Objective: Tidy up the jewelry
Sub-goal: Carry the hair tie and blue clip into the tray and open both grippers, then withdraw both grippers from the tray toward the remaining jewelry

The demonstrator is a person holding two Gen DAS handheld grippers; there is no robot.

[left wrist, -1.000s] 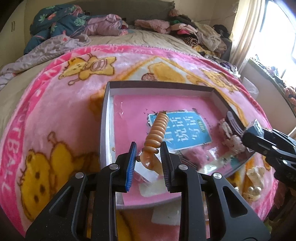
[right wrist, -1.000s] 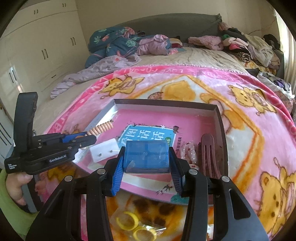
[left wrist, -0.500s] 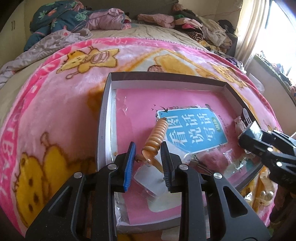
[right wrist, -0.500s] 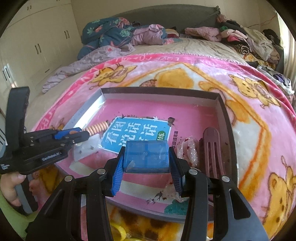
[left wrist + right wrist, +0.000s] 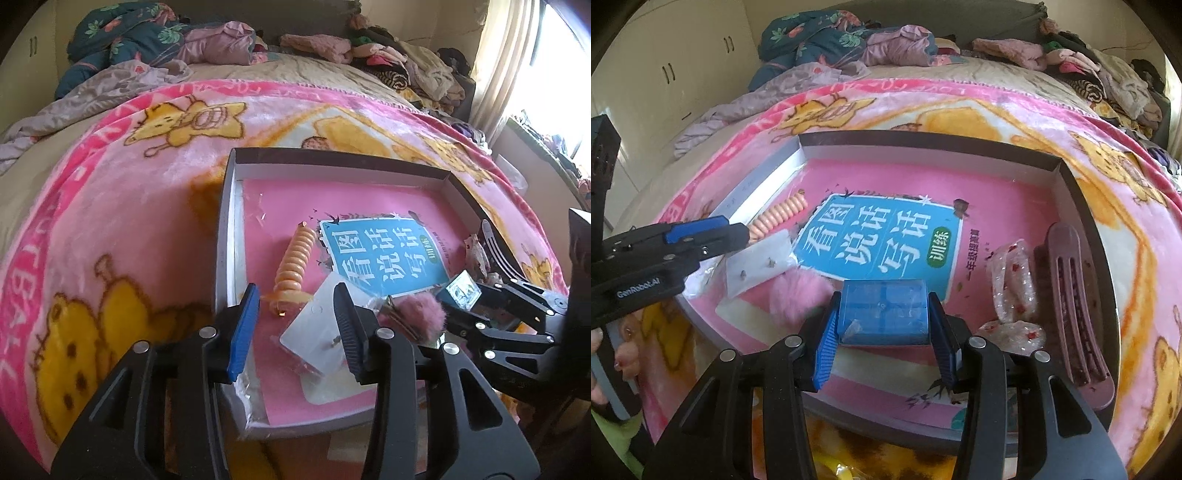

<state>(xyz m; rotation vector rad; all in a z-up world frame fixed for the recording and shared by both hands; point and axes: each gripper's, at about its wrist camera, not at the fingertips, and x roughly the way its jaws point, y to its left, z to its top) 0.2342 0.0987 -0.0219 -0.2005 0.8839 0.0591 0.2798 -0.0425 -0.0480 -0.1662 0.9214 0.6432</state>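
A shallow grey-walled box [image 5: 225, 221] [image 5: 1082, 206] lies on the bed with a pink book on its floor. An orange spiral hair tie [image 5: 297, 258] [image 5: 779, 216] rests flat in it near the left wall. My left gripper [image 5: 295, 295] [image 5: 738, 232] stands over the tie's near end. Its jaws are opening and no pad presses on the tie. My right gripper [image 5: 884, 301] is shut on a small translucent blue case [image 5: 884, 312] [image 5: 461, 291], low over the box's front part.
Also in the box are a white earring card [image 5: 317, 328], a pink fluffy clip [image 5: 798, 291], a clear dotted bow [image 5: 1012, 280] and a mauve hair claw [image 5: 1071, 295]. A pink bear blanket [image 5: 110, 221] covers the bed. Heaped clothes [image 5: 406, 62] line its far edge.
The left jaws have spread and let go of the orange spiral tie, which now lies in the box. The right gripper has sunk toward the box floor with the blue case.
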